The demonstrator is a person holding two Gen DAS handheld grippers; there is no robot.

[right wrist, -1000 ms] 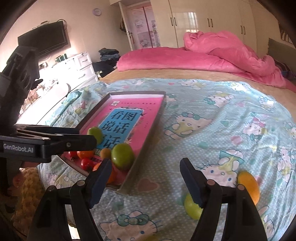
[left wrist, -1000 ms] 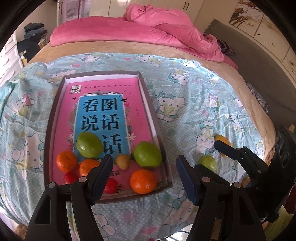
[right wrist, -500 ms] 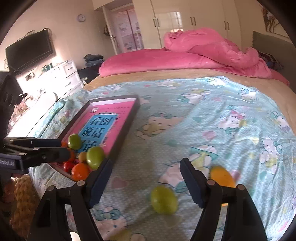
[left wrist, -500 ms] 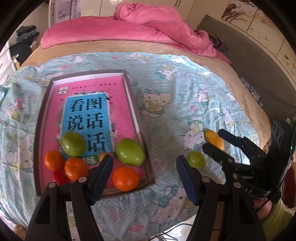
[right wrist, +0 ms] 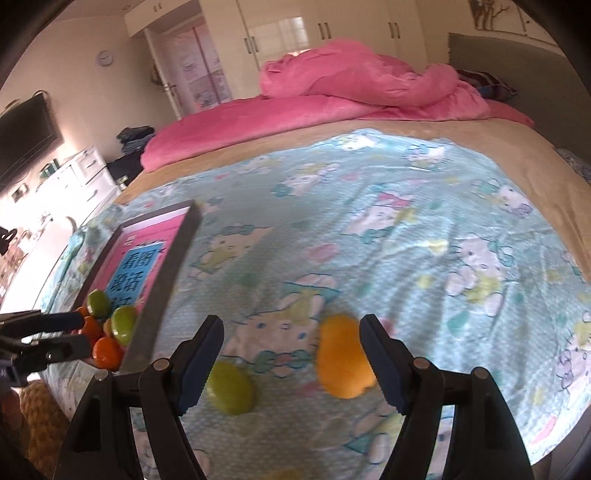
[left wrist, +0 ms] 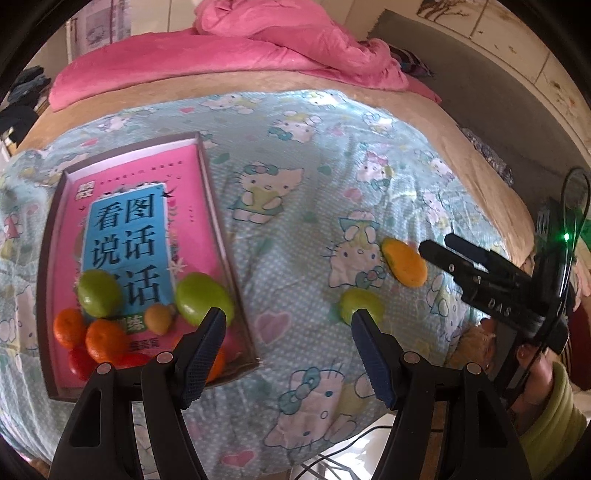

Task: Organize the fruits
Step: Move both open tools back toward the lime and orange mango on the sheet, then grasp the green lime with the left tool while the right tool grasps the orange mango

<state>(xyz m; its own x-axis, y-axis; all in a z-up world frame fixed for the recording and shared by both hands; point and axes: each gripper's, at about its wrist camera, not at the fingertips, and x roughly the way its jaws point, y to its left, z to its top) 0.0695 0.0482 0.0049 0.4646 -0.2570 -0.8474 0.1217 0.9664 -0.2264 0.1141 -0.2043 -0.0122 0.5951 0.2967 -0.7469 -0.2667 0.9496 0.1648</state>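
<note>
A dark-rimmed tray (left wrist: 212, 206) holding a pink book lies on the left of the bedsheet. At its near end are two green fruits (left wrist: 99, 293), oranges (left wrist: 105, 339) and red tomatoes (left wrist: 79, 363). A loose green fruit (left wrist: 360, 304) and an orange-yellow mango (left wrist: 404, 262) rest on the sheet to the right. My left gripper (left wrist: 286, 328) hangs open and empty between the tray and the green fruit. My right gripper (right wrist: 291, 332) is open, with the mango (right wrist: 343, 358) seen between its fingers, untouched, and the green fruit (right wrist: 231, 387) by its left finger. In the left wrist view, the right gripper (left wrist: 437, 242) sits just right of the mango.
A crumpled pink duvet (left wrist: 280, 40) covers the far end of the bed. The bed's near edge drops off just below the grippers. A hand in a yellow-green sleeve (left wrist: 550, 406) holds the right gripper. A white dresser (right wrist: 85, 177) and wardrobes (right wrist: 321, 33) stand beyond the bed.
Both grippers have swung right, away from the tray. The loose green fruit and mango now sit in front of the right gripper. Both openings look the same.
</note>
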